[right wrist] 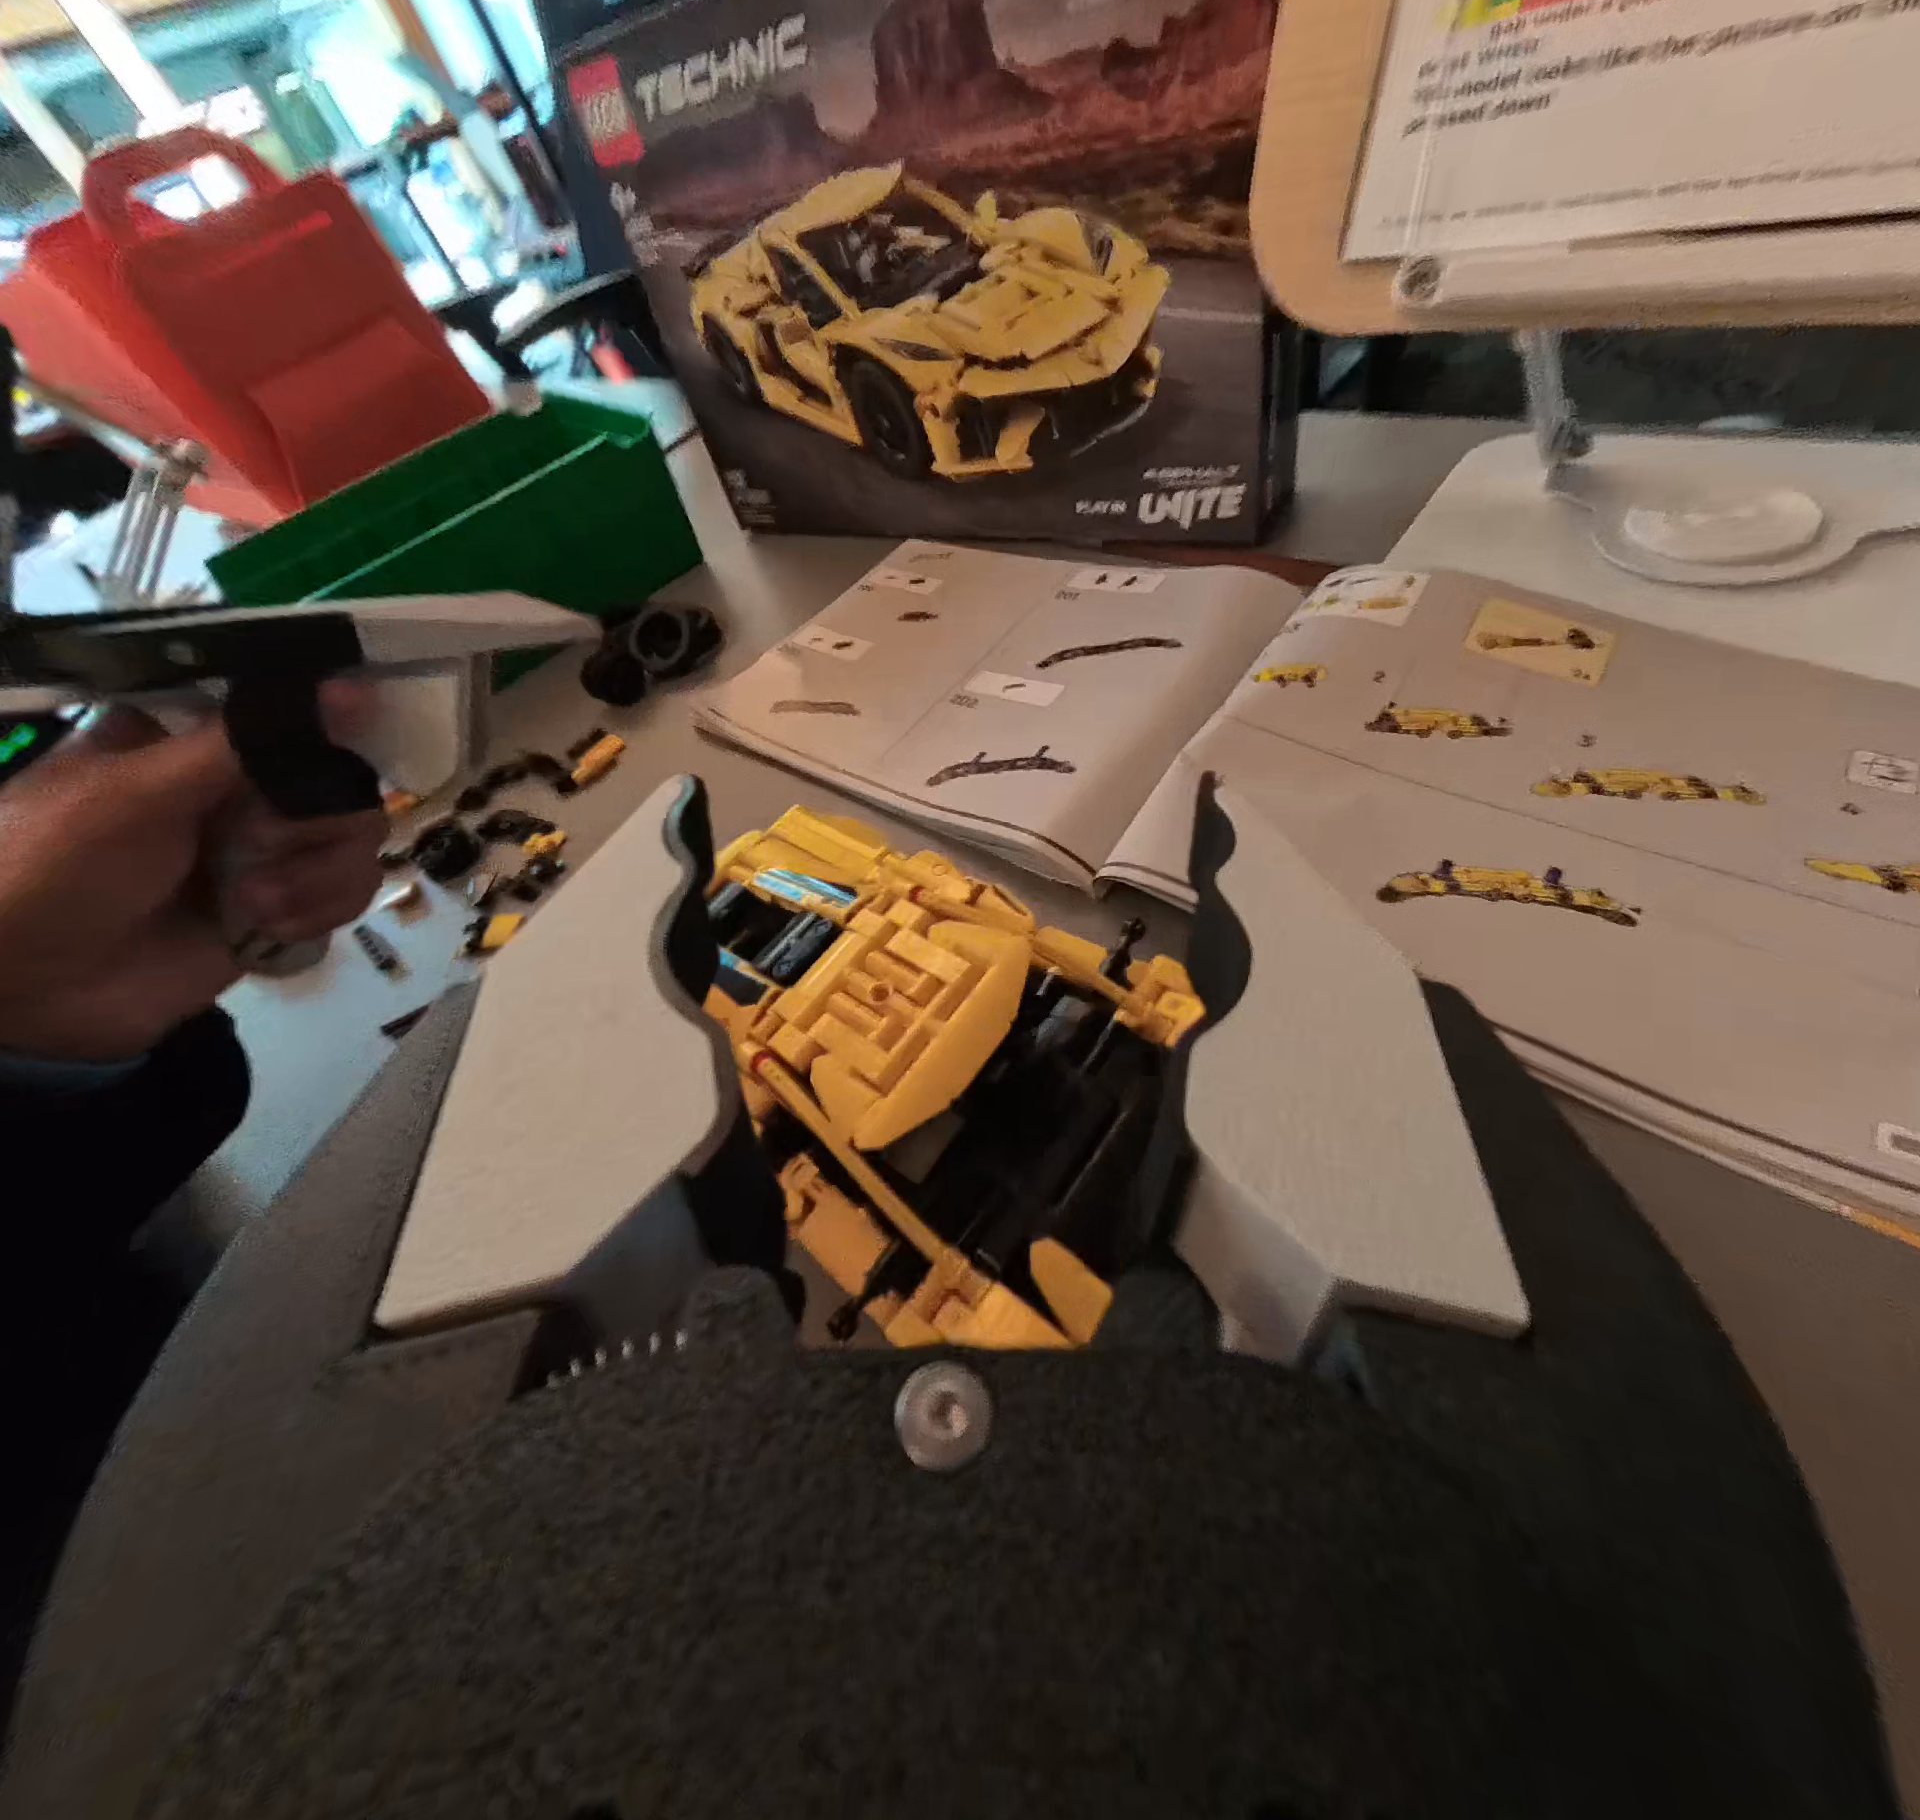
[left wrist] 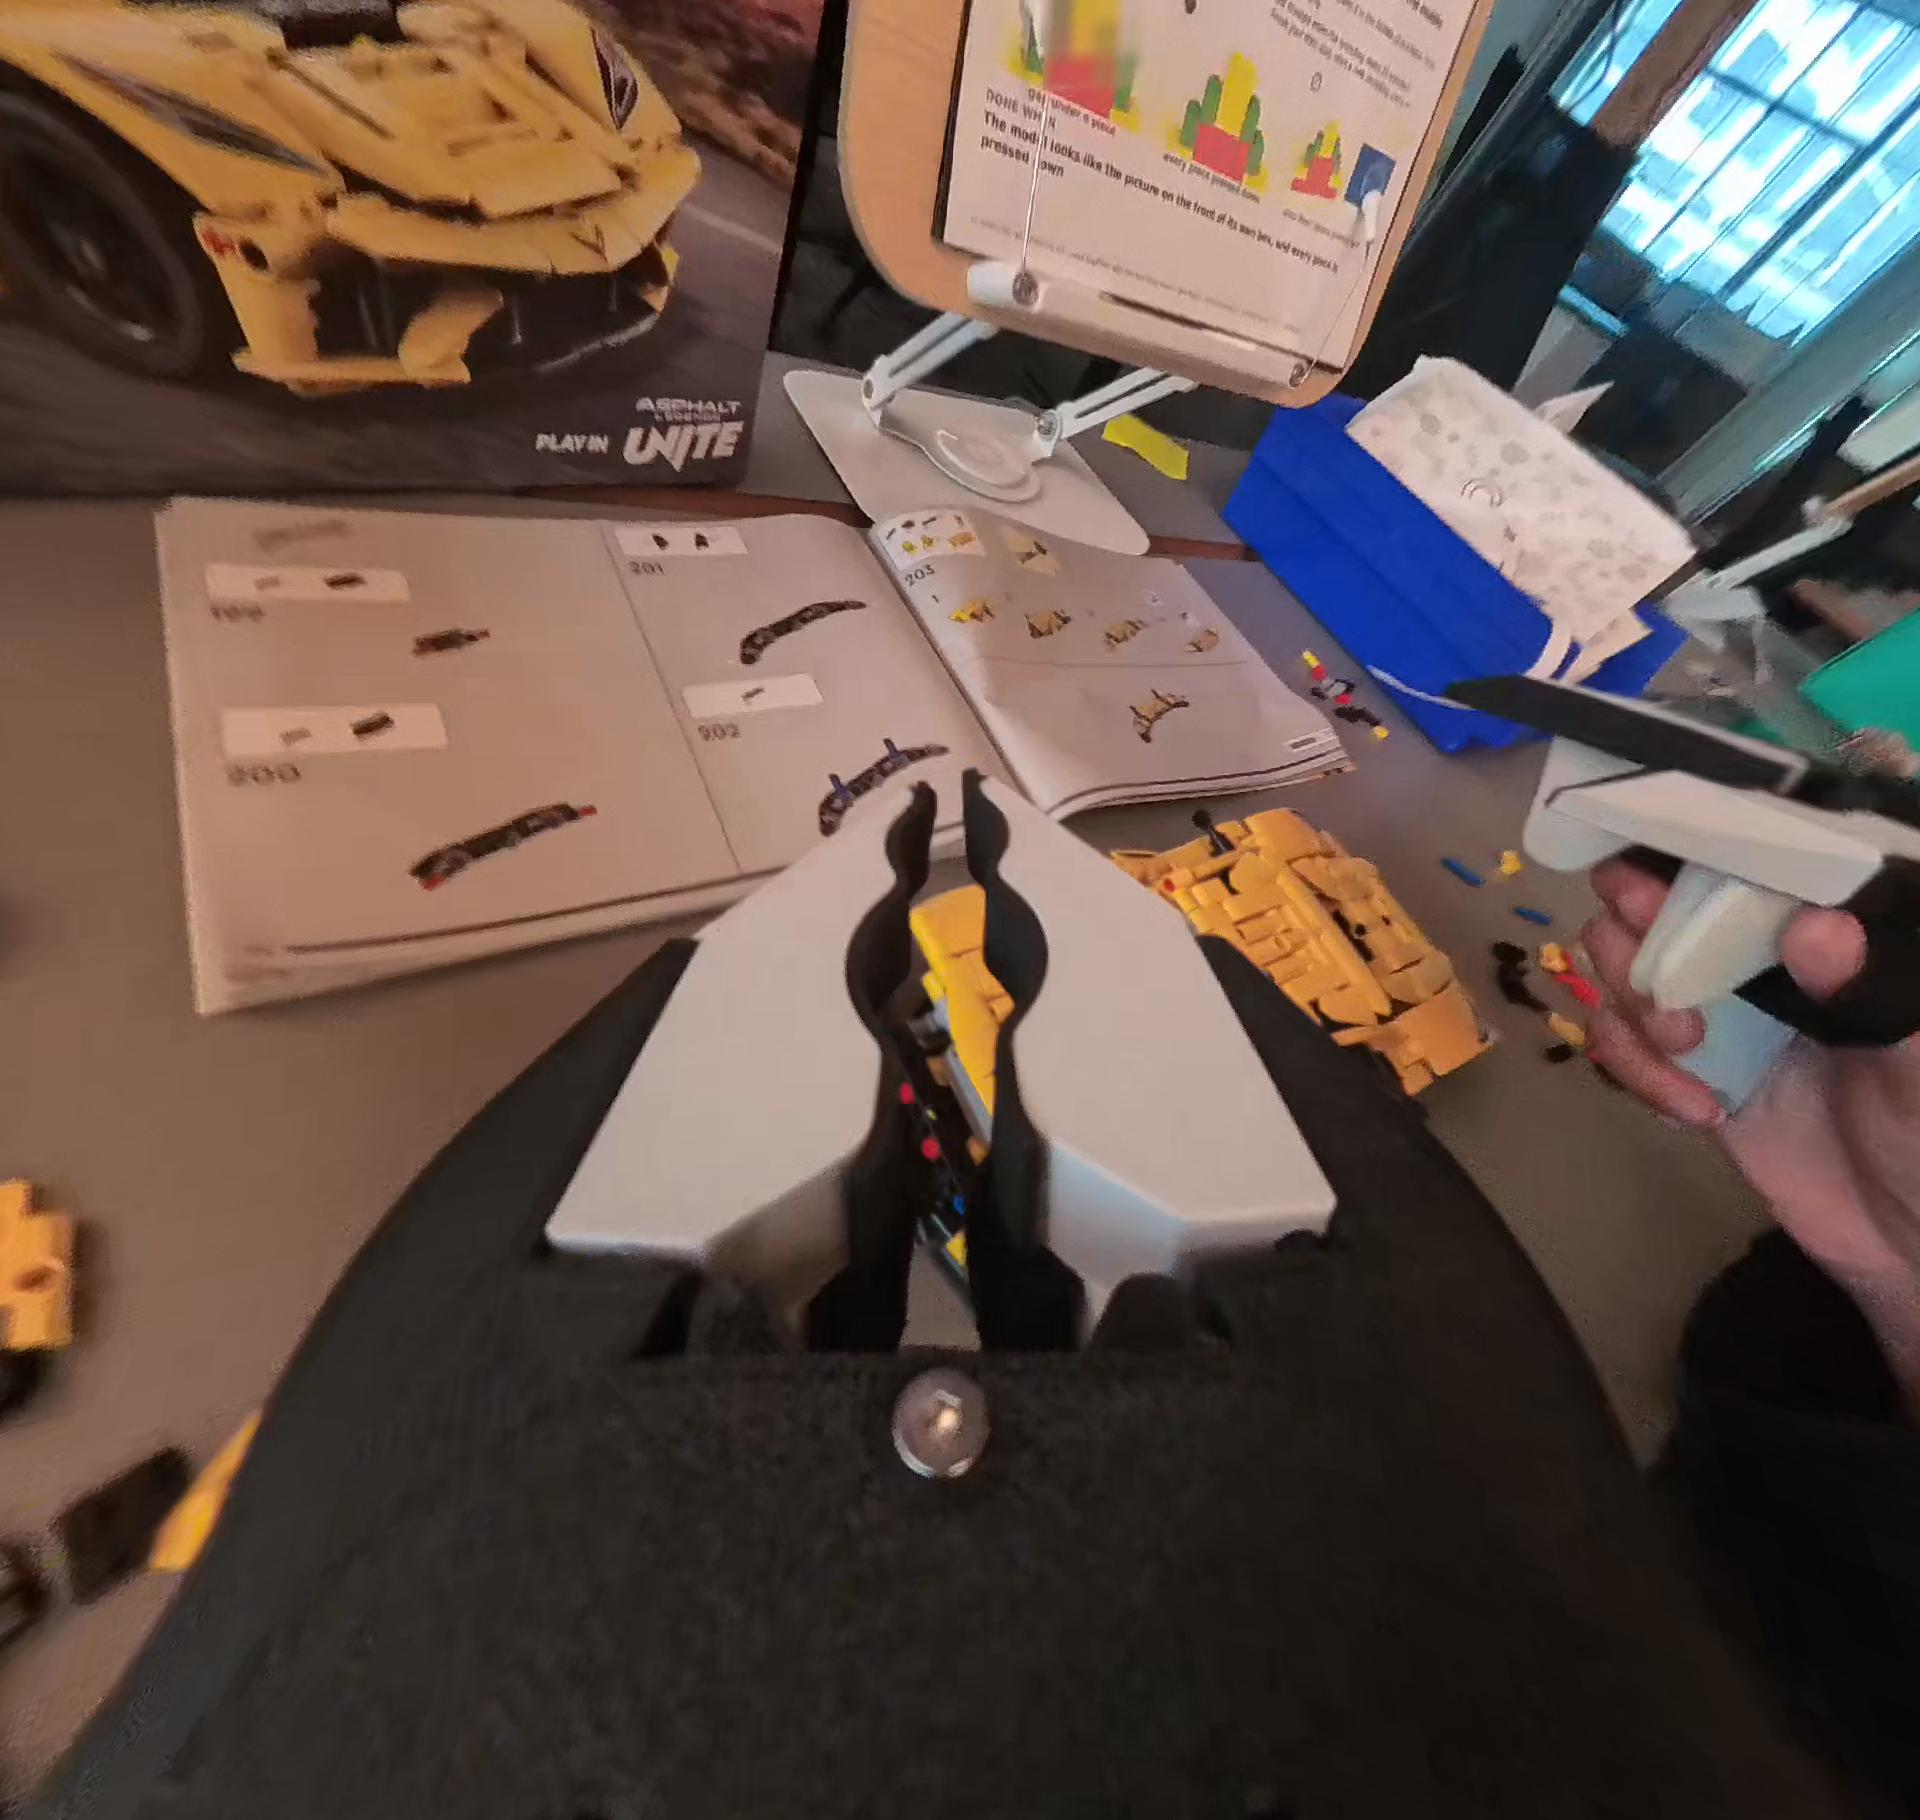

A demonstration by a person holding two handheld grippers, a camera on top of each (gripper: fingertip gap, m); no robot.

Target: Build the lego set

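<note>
left gripper nearly pressed together, nothing visibly pinched; right gripper spread wide, hovering over the half-built yellow car, not touching as far as i can tell. car sits on grey table beside open instruction booklet. risk: a clumsy clamp pops panels loose, scatters loose pieces. cluttered workshop, set box behind.

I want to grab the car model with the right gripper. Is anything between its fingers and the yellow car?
Nothing visible does. The right gripper is open, and the yellow car model lies directly between its fingers; the open instruction booklet lies beyond it.
</note>
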